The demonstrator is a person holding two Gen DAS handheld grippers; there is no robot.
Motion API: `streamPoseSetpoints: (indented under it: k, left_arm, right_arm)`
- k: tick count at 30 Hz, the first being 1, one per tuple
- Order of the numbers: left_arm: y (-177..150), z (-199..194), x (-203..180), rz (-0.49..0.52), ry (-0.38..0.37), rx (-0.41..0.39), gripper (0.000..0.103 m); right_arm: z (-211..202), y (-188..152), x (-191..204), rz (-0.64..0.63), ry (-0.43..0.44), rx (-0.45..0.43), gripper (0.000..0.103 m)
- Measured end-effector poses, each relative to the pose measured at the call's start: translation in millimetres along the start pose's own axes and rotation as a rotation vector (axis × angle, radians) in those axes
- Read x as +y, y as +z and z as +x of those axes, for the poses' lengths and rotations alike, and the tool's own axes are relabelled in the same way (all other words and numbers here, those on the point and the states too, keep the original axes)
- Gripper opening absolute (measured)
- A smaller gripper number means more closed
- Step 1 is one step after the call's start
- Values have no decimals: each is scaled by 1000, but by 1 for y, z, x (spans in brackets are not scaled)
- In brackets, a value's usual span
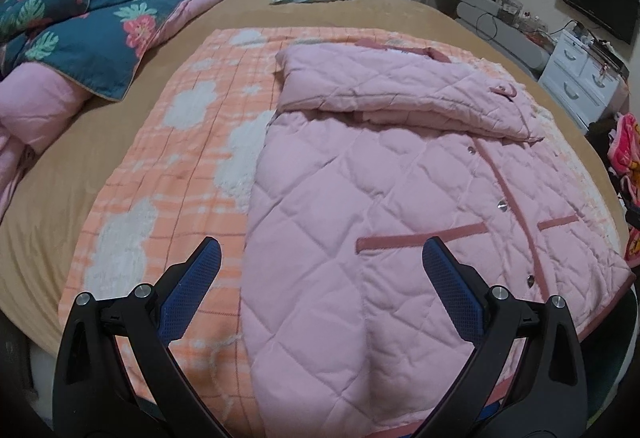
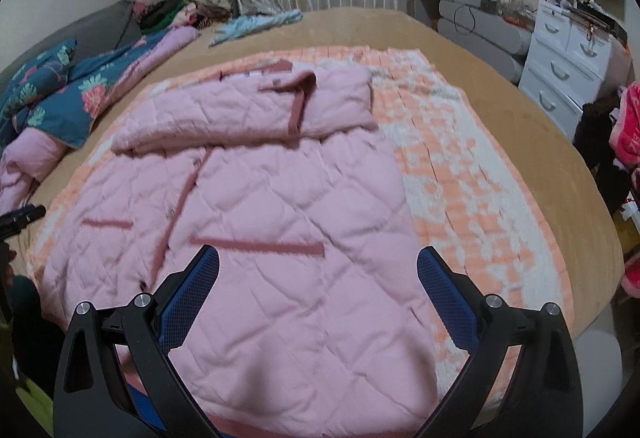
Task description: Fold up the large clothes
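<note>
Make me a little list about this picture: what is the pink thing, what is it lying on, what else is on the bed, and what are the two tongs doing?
Clothing: pink quilted jacket with dark pink trim, lying flat, its top part folded down over the body
Under it: orange and white checked blanket spread on the tan bed cover
Also on the bed: blue floral quilt bunched at the far left
Left tongs: open, holding nothing, over the jacket's near end
Right tongs: open, holding nothing, over the jacket's near end

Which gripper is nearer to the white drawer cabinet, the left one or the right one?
Probably right. The right gripper is on the jacket's cabinet side; the left gripper is across the jacket.
</note>
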State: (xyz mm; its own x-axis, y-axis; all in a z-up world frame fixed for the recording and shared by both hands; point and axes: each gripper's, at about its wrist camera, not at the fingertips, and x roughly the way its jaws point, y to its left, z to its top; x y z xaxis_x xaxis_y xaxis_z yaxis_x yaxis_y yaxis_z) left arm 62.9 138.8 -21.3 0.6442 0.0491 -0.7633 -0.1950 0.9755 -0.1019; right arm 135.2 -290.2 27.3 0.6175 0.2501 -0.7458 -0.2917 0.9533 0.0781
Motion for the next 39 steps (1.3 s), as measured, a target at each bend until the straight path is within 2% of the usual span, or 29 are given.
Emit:
streamPoseSetpoints:
  k: [16,25,28,32,39]
  left_arm:
    - [-47,19,30,-36,5,135,95]
    - [-89,21,41,-73,-66,246,95]
    - [-99,26,35,-79,-95,272,95]
    - [-101,29,18,-34,-133,287,95]
    - [-103,37,4,-13,-144,295,95]
  right_arm:
    - [24,-47,-18,-40,29,208,99]
    - [20,-53,-21,-60,31,222,99]
    - [18,-55,-24,-64,26,229,99]
    - [13,-58,-32,-53,14,240,99]
    - [14,-65,-43,-33,37,301,98]
